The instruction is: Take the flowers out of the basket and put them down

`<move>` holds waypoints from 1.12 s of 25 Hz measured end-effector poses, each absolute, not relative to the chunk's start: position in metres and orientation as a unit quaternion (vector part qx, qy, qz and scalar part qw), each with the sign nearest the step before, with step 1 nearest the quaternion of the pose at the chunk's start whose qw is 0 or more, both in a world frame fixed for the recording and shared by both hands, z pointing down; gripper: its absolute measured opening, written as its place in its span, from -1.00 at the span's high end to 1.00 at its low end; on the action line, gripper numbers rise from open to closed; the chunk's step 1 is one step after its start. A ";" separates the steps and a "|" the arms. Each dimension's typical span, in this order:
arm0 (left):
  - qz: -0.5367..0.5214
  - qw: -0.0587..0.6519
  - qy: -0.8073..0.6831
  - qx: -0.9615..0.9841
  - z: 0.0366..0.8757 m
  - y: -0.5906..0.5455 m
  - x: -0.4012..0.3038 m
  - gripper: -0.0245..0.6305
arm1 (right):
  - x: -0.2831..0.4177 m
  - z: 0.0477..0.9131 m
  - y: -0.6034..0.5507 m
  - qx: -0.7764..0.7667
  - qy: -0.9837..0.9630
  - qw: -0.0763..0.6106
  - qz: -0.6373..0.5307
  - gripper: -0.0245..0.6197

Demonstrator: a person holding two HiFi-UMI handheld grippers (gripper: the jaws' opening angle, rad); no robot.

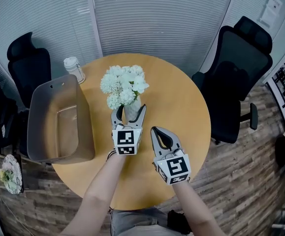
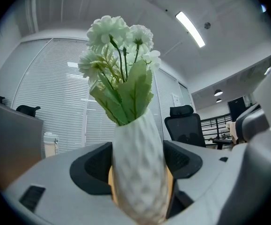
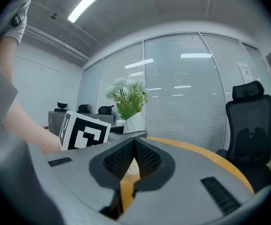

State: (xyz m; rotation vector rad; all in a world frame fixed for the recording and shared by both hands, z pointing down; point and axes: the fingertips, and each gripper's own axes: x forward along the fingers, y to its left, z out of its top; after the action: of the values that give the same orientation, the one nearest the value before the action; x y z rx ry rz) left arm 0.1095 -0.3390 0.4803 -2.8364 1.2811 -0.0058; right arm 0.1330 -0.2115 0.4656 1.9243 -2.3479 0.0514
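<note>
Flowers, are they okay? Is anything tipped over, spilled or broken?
Nothing looks wrong. The flowers sit whole in their white vase, which stands straight up, pinched on both sides by the left gripper. Nothing is spilled on the table.

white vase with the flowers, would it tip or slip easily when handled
Probably top-heavy: the vase is tall and narrow, with flowers bunched high, so it may tip. Its dimpled surface likely helps the left gripper hold it. Likely rigid, possibly breakable.
</note>
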 end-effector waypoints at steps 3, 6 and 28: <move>-0.005 0.016 0.406 -0.914 0.490 -0.341 0.113 -0.12 | 0.136 0.471 -0.214 0.639 -0.767 0.050 0.023 0.85; -0.009 0.015 0.400 -0.916 0.501 -0.343 0.116 -0.12 | 0.136 0.477 -0.216 0.643 -0.764 0.047 0.031 0.85; 0.011 0.047 0.371 -0.927 0.531 -0.331 0.118 -0.12 | 0.122 0.522 -0.196 0.653 -0.752 0.072 0.061 0.85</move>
State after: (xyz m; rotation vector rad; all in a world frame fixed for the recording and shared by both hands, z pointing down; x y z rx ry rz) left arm 0.1176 -0.3308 0.5305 -2.8302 1.1313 0.0342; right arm 0.1220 -0.1960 0.5224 1.9621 -2.2588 0.1842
